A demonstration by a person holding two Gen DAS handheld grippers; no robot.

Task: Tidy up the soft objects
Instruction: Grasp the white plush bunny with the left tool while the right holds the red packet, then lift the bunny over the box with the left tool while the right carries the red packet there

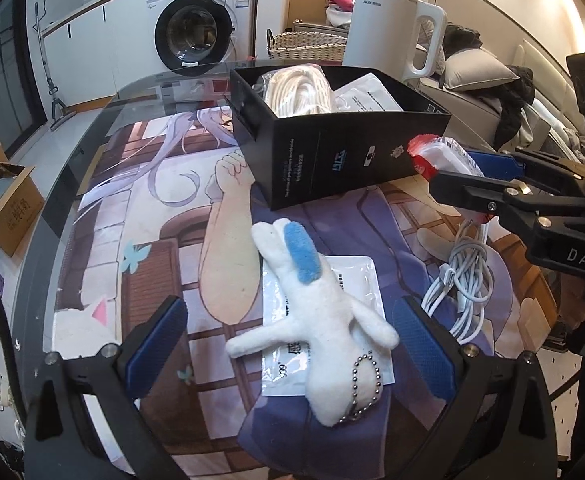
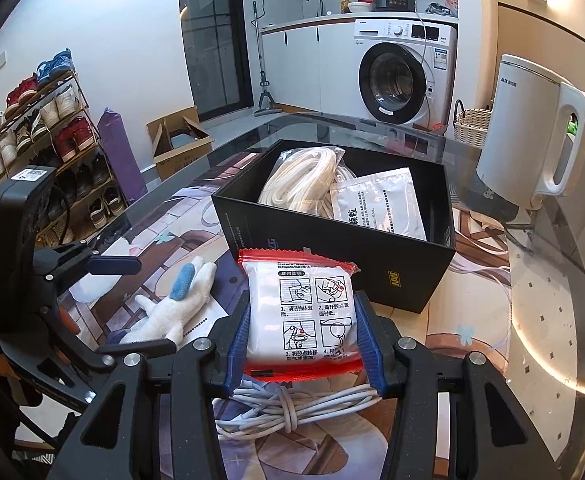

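My right gripper is shut on a red-edged white packet and holds it above the mat, just short of the black box. The packet also shows in the left wrist view. The box holds a bagged white rope and a white pouch. My left gripper is open around a white plush toy with a blue ear, which lies on a flat white pouch. A bundled white cable lies under the right gripper.
A white kettle stands on the glass table to the right of the box. The printed mat covers the table. A washing machine, a wicker basket, a cardboard box and a shoe rack stand beyond the table edge.
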